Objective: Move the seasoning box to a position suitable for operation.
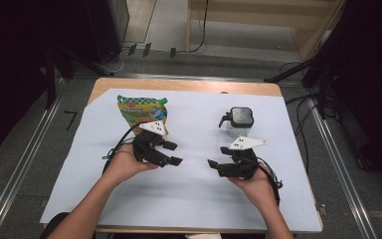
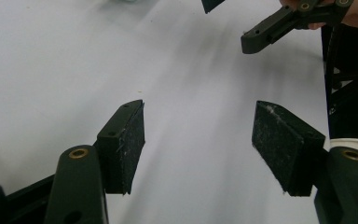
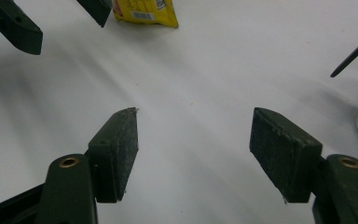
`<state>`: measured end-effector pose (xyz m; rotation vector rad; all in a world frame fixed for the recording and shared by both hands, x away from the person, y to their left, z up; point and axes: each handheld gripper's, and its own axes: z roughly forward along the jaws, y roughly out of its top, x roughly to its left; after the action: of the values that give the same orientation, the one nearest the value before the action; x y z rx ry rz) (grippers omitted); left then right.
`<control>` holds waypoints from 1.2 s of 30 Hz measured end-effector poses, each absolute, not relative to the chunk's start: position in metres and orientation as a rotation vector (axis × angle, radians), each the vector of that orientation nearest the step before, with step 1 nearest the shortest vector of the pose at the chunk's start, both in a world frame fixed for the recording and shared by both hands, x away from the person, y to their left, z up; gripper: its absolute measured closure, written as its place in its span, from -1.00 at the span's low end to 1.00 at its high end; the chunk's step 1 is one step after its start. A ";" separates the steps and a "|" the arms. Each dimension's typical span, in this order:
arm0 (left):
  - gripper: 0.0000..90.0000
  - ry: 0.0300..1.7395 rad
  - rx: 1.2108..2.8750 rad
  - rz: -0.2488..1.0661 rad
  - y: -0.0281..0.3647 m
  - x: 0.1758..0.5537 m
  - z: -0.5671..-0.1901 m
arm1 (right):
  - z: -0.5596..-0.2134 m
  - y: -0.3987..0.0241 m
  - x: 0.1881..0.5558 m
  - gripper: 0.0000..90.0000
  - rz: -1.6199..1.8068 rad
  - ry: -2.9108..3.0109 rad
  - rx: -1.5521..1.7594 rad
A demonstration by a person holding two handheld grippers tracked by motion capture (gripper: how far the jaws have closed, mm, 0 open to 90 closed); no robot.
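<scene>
Refill pouch (image 1: pixel 143 110), green and yellow, lies on the white sheet (image 1: pixel 189 194) in the upper left part of the high view, just above the left gripper (image 1: pixel 173 153). Toward the upper right stands a clear jug (image 1: pixel 239 122) with a black lid, just above the right gripper (image 1: pixel 218 158). Both grippers sit low over the sheet, facing each other across the middle, well apart. Each has its jaws spread wide with nothing between them but bare paper.
</scene>
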<state>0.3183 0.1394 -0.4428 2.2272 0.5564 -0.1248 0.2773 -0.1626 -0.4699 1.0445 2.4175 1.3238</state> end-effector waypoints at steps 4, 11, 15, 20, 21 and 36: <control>-0.22 0.561 2.224 -0.121 0.139 0.318 -0.442 | -0.470 -0.163 0.277 -0.22 1.320 2.423 1.049; -0.22 0.570 2.229 -0.124 0.140 0.318 -0.441 | -0.470 -0.163 0.278 -0.20 1.320 2.423 1.049; -0.21 0.562 2.242 -0.122 0.138 0.317 -0.440 | -0.470 -0.163 0.277 -0.20 1.314 2.426 1.050; -0.13 0.550 2.248 -0.132 0.137 0.316 -0.439 | -0.469 -0.163 0.277 -0.19 1.305 2.416 1.069; -0.13 0.550 2.248 -0.132 0.137 0.316 -0.439 | -0.469 -0.163 0.277 -0.19 1.305 2.416 1.069; -0.20 0.528 2.240 -0.122 0.133 0.312 -0.431 | -0.463 -0.184 0.292 -0.24 1.245 2.268 1.212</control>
<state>0.3123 0.1334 -0.4305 2.2397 0.5277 -0.1218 0.2923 -0.1836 -0.4627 1.2122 2.2682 1.2450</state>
